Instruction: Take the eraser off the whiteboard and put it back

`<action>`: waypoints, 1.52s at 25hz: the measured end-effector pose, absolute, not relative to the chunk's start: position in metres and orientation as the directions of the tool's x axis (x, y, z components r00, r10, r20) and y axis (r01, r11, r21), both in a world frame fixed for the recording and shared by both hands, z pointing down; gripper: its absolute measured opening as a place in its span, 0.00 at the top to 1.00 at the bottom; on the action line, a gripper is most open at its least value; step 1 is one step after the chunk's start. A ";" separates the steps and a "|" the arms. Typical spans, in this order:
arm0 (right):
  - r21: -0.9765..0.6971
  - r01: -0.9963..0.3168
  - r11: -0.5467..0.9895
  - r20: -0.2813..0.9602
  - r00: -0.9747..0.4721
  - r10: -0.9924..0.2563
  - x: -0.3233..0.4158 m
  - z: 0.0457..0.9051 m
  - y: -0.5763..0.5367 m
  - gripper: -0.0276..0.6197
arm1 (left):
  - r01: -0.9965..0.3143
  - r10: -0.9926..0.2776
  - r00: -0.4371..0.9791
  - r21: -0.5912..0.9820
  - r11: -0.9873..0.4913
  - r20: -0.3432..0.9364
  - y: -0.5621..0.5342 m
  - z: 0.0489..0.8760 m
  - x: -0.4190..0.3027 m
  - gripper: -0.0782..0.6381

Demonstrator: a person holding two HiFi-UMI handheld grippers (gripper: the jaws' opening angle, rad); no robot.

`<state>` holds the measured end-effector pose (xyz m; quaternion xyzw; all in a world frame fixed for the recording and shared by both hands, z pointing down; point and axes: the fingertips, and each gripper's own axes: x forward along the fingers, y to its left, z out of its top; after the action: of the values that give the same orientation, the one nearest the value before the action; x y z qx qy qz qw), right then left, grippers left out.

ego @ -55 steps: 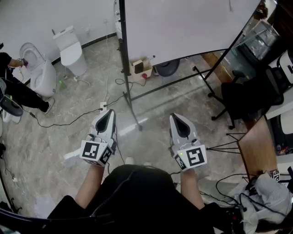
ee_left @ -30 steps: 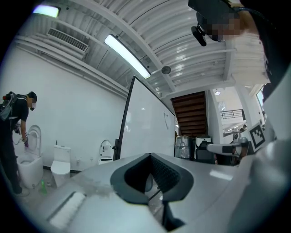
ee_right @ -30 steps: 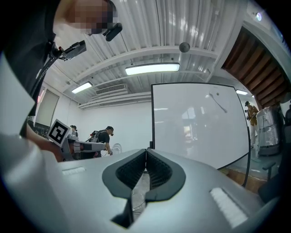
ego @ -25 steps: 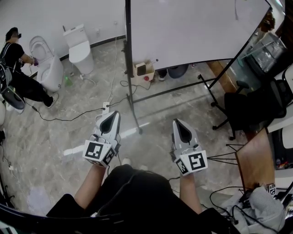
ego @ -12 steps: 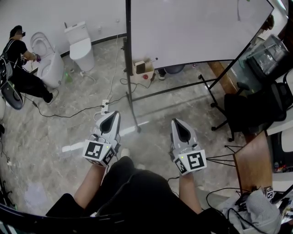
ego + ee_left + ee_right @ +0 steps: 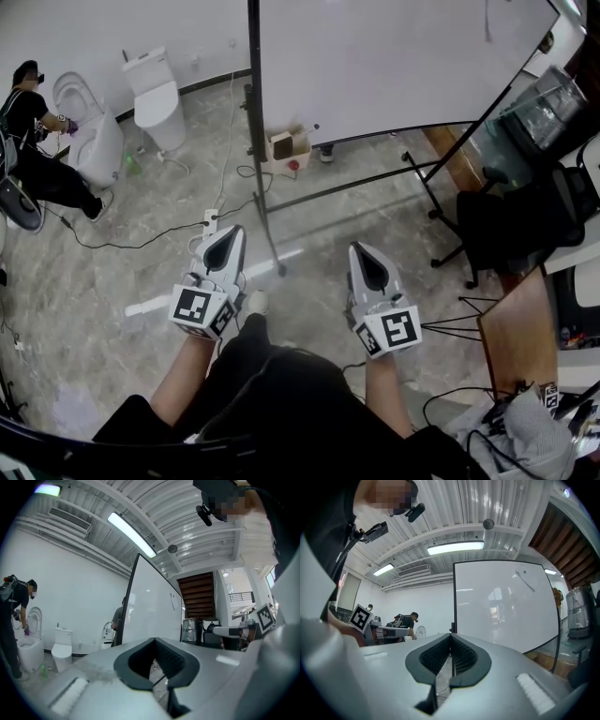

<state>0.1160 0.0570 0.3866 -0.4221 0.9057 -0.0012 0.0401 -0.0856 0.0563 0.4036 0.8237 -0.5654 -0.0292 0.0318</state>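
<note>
The whiteboard [image 6: 394,66] stands on a black frame ahead of me, its white face almost bare; in the right gripper view it [image 6: 506,606] fills the right half and bears one short dark stroke near the top. I cannot make out an eraser in any view. My left gripper [image 6: 231,232] and right gripper [image 6: 358,247] are held side by side over the floor, pointing level at the board and well short of it. Both are shut with nothing between the jaws, as the left gripper [image 6: 154,640] and right gripper [image 6: 451,636] show in their own views.
The board's black stand leg [image 6: 266,220] runs across the floor between the grippers. A cardboard box [image 6: 286,145] sits under the board. Two toilets [image 6: 153,94] and a crouching person [image 6: 37,131] are at far left. A black chair [image 6: 506,220] and wooden tabletop [image 6: 523,328] stand right; cables [image 6: 141,244] trail left.
Both grippers stay shut and side by side. The whole scene has shifted slightly as I step toward the board, and a shoe now shows between the grippers.
</note>
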 end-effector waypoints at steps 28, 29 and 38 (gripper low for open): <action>-0.034 -0.836 0.548 -0.039 -0.547 -0.836 0.019 0.379 -0.083 0.94 | -0.849 -0.852 0.523 0.094 -0.520 0.007 -0.113 0.399 -0.158 0.88; -0.033 -0.840 0.541 -0.038 -0.540 -0.841 0.016 0.380 -0.086 0.94 | -0.844 -0.847 0.531 0.095 -0.528 0.007 -0.118 0.400 -0.160 0.88; -0.036 -0.877 0.479 -0.031 -0.478 -0.878 0.003 0.385 -0.109 0.94 | -0.805 -0.811 0.585 0.124 -0.580 0.003 -0.153 0.405 -0.174 0.88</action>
<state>0.0031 -0.1085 0.3852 -0.5105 0.8595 -0.0074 0.0226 -0.1742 -0.1533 0.4050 0.8885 -0.4547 -0.0270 0.0560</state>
